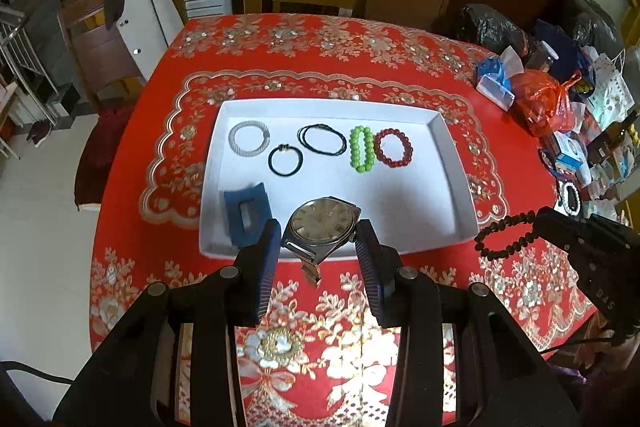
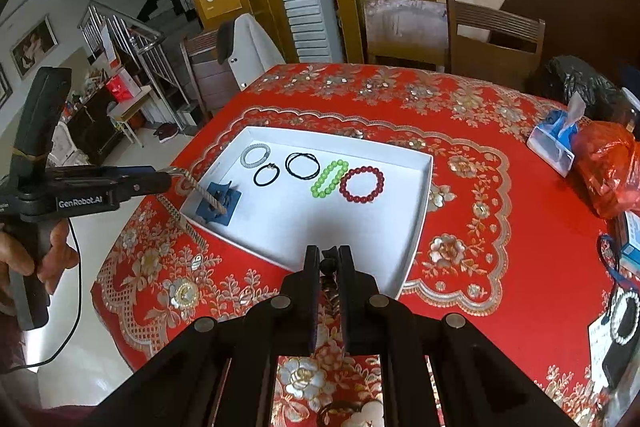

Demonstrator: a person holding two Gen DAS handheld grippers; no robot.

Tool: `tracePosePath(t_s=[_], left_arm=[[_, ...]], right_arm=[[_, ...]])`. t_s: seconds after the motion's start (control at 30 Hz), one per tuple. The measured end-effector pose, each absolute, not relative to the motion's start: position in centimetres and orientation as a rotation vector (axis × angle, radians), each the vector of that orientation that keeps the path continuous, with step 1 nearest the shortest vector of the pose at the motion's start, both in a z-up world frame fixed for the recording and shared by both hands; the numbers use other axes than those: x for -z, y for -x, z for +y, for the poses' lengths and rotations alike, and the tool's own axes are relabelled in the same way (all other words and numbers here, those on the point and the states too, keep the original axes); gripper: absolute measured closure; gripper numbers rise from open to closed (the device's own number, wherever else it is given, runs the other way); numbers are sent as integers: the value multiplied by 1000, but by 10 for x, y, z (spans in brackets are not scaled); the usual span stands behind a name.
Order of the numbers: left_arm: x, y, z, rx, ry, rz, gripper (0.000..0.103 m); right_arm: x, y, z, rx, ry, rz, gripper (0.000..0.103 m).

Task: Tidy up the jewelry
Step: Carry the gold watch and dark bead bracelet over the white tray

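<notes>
Holding a wristwatch (image 1: 322, 223) by the two sides of its case, our left gripper (image 1: 318, 247) pinches it face-up over the near edge of the white tray (image 1: 452, 163), with the metal band hanging down below the pads. In the right wrist view that band (image 2: 208, 201) trails across the near left corner of the tray, over the blue hair clip (image 2: 219, 203). We judge the side grip is chosen so the dial stays level and the band can drape into the tray first.

Our right gripper (image 2: 329, 261) has its jaws pressed almost together on a string of dark beads (image 1: 505, 231), which loops out from its tip just off the tray's near right corner. A thin strand needs that tight a pinch, or it would slip through.

Inside the tray, a row runs along the far side: a clear ring (image 1: 249, 139) at far left, a black hair tie (image 1: 285, 160), a thin black cord loop (image 1: 322, 139), a green bead bracelet (image 1: 361, 148) and a red bead bracelet (image 1: 393, 147). They lie apart from each other, except that the green and red bracelets sit just beside one another. The near half of the tray is bare apart from the clip, so we expect both pieces to go there.

The tray rests on a red patterned tablecloth (image 1: 320, 43), and clutter of bags and boxes (image 1: 544, 103) sits at the far right, well apart from it.
</notes>
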State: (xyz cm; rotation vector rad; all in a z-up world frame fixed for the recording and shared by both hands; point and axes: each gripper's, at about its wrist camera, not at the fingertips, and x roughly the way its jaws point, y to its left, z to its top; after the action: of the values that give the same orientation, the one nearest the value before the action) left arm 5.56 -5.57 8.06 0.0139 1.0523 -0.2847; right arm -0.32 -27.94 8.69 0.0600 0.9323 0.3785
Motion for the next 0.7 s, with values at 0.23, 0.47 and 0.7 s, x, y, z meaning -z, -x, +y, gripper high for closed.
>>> tracePosePath(t_s=[0.23,0.47,0.7], left_arm=[[-69,-80,-67,279,-20,1073,66],[-56,-98,-71,270,-25,1103,66],[-45,-110,-74,270,-42,1126,66]], right_arm=[[-78,-21,-280,-371,-69,952,95],[-62,-42,-272,-380,-88,987,95],[-51,-54,-252,-413,-82,1019,95]])
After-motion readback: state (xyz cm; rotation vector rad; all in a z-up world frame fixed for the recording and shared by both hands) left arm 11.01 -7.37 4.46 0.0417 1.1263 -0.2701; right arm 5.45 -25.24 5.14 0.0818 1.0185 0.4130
